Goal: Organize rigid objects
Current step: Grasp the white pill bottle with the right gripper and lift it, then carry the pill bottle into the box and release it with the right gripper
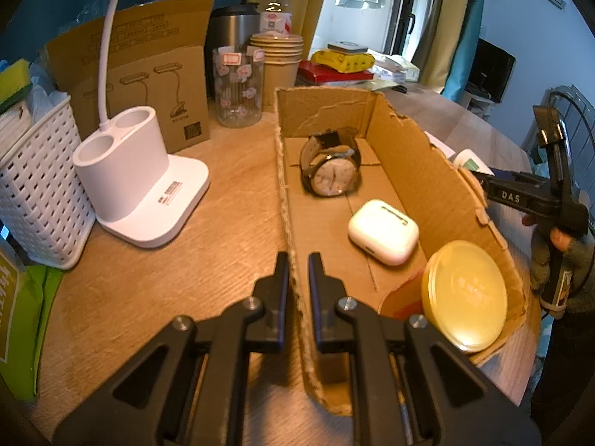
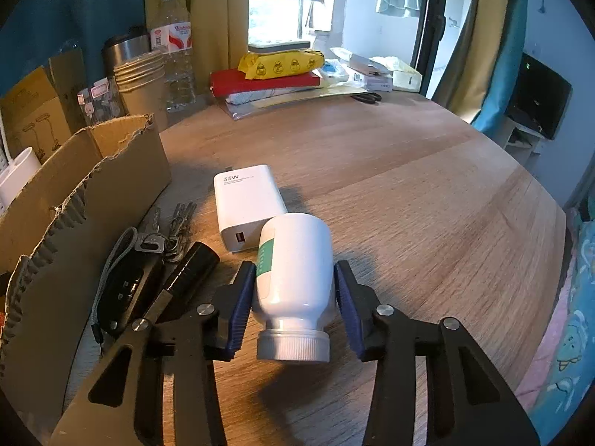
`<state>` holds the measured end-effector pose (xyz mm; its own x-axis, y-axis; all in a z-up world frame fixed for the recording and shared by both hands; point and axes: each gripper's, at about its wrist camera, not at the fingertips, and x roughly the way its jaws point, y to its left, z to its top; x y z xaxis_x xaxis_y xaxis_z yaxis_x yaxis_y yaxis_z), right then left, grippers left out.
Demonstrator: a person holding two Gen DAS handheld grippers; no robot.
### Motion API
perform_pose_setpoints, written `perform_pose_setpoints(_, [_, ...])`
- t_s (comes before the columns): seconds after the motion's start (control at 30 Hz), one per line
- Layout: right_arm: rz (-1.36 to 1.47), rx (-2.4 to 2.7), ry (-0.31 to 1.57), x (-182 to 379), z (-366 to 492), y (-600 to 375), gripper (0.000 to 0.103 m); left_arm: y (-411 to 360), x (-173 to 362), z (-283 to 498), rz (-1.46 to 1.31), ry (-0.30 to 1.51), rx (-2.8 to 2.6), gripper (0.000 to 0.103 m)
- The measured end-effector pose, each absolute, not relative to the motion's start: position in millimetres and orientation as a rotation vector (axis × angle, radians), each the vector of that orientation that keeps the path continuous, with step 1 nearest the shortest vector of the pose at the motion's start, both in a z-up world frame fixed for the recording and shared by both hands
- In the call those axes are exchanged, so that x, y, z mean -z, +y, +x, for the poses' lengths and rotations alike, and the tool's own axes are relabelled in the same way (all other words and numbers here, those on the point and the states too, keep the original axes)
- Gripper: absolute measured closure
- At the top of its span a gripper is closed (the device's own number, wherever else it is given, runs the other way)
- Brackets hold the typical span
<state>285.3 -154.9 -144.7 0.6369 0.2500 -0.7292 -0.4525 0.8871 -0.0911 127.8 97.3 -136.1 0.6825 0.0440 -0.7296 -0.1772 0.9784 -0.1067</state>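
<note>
Right gripper (image 2: 293,290): clamped on smooth white plastic bottle (image 2: 293,278), ribbed cap nearest, above wooden table (image 2: 409,186).
Left gripper (image 1: 298,271): clenched on torn corrugated box wall (image 1: 288,223).
Box contents: round watch (image 1: 331,171), rounded white case (image 1: 383,232), yellow disc (image 1: 465,293).

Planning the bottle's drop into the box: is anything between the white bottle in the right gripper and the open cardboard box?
The box's torn near wall stands between the white bottle and the inside. A key fob, keys and a black cylinder lie along that wall's foot.
</note>
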Motion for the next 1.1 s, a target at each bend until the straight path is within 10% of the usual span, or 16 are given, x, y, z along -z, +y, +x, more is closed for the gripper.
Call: perform_pose_setpoints(1.1, [-0.275, -0.428, 0.707, 97, 244, -137, 0.058, 99, 135, 127, -0.176, 0.802, -0.124, 0.092])
